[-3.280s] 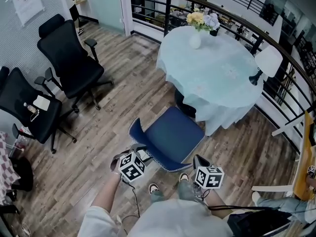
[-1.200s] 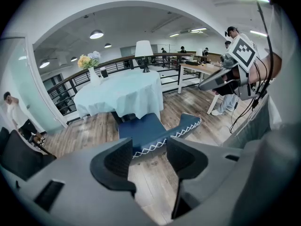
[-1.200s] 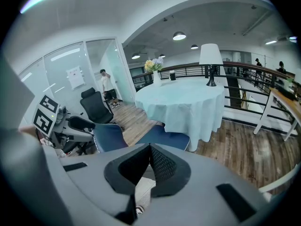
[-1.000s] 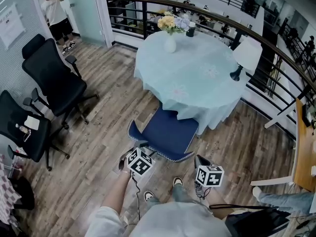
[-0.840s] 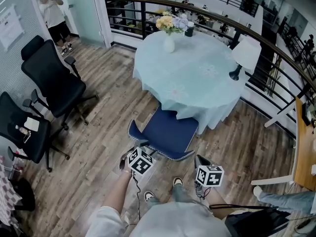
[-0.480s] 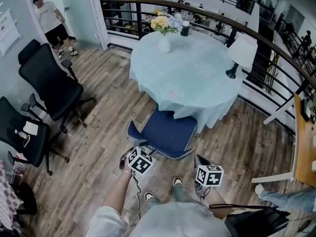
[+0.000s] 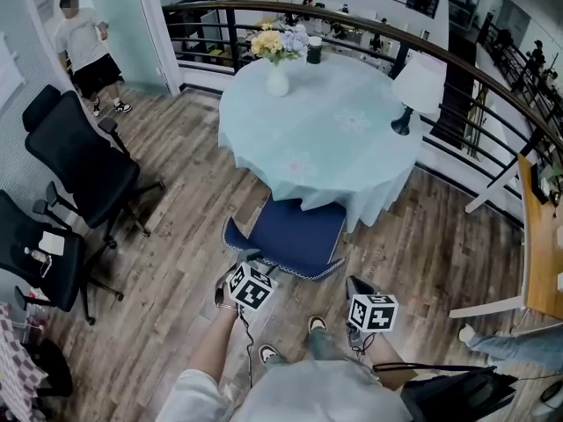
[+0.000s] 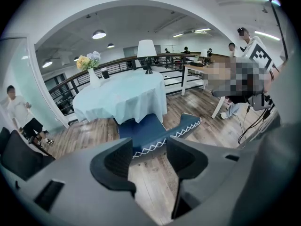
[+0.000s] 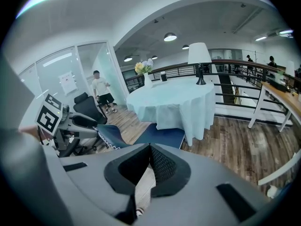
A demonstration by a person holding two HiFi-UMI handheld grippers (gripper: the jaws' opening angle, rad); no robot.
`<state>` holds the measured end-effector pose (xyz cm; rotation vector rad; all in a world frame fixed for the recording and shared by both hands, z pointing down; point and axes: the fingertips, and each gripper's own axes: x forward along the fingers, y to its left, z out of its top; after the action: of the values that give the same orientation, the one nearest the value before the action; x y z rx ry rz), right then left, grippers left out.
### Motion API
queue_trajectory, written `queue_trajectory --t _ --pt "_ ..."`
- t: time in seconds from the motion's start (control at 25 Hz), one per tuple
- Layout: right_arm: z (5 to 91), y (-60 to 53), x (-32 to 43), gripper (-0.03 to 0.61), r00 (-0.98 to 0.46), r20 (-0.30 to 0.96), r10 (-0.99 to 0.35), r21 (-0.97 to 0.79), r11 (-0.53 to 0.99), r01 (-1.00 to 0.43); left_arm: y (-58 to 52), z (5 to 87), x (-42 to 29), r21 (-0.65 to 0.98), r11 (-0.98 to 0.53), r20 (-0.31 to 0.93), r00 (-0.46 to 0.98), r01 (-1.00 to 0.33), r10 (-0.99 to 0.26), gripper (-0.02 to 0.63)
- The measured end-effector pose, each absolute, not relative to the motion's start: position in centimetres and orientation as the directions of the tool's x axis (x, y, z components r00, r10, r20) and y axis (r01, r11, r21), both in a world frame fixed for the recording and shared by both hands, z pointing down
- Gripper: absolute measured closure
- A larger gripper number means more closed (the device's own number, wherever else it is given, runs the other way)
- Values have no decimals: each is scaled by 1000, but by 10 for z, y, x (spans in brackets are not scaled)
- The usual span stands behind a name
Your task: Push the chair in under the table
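A blue chair (image 7: 286, 234) with white cross-stitched trim stands at the near side of the round table (image 7: 325, 134), which has a pale blue cloth; the seat's far end lies under the cloth's hem. My left gripper (image 7: 247, 258) is open, at the chair back's left near corner; whether it touches is unclear. In the left gripper view the chair (image 8: 143, 131) shows beyond the open left gripper (image 8: 149, 161), with nothing between its jaws. My right gripper (image 7: 352, 283) hangs just off the chair's right near corner. In its own view the right gripper (image 9: 149, 150) is shut and empty, the chair (image 9: 160, 136) ahead.
Two black office chairs (image 7: 77, 170) (image 7: 35, 255) stand at the left, and a person (image 7: 84, 47) is behind them. On the table are a flower vase (image 7: 277, 64), a cup (image 7: 314, 50) and a lamp (image 7: 412, 90). A railing (image 7: 466, 64) curves behind; a wooden desk (image 7: 538, 236) is right.
The chair has slid toward the table, its seat now partly under the cloth. I and both grippers have followed it forward. The person at the back left has walked further into view.
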<state>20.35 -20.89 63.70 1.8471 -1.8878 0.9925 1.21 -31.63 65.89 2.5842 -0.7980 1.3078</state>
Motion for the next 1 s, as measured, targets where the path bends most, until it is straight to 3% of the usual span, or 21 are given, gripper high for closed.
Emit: queue_trajectory --t 1.0 --pt "644 -208 232 561 -83 646 -759 -297 -149 -943 -323 660 33 -104 -843 806 452 -528 -383 387"
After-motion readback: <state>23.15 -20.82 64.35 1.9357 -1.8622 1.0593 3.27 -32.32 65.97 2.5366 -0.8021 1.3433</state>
